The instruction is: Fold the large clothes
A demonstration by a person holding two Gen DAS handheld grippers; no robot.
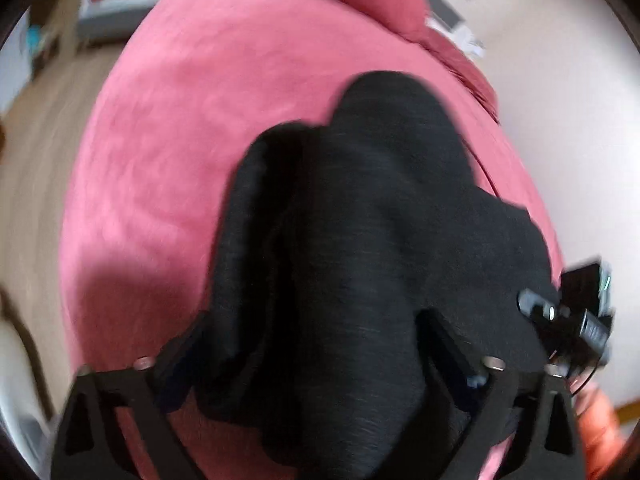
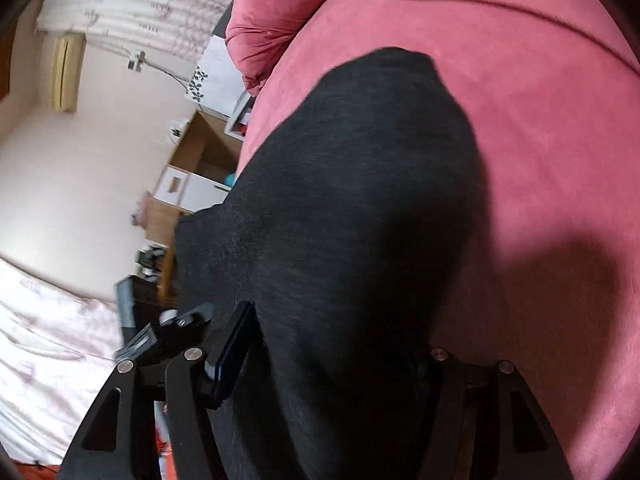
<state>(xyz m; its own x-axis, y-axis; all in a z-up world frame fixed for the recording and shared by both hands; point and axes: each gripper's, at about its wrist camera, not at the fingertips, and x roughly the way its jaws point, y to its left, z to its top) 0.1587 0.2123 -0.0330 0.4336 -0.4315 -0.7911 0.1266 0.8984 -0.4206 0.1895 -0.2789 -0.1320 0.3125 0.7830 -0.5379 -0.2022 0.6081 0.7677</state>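
Note:
A large black garment (image 1: 360, 220) hangs from both grippers above a pink bed cover (image 1: 172, 140). In the left wrist view my left gripper (image 1: 316, 344) is shut on the garment's bunched near edge, cloth filling the gap between the fingers. The right gripper's body shows at the right of that view (image 1: 572, 320). In the right wrist view my right gripper (image 2: 340, 340) is shut on the same black garment (image 2: 360, 200), which drapes away over the pink cover (image 2: 540, 140). Its fingertips are hidden in the cloth.
A pink pillow (image 2: 272, 20) lies at the bed's far end. White and wooden shelving (image 2: 192, 176) stands beside the bed against a pale wall. A white patterned curtain (image 2: 140, 0) hangs behind. Wooden floor (image 1: 36, 168) shows at left.

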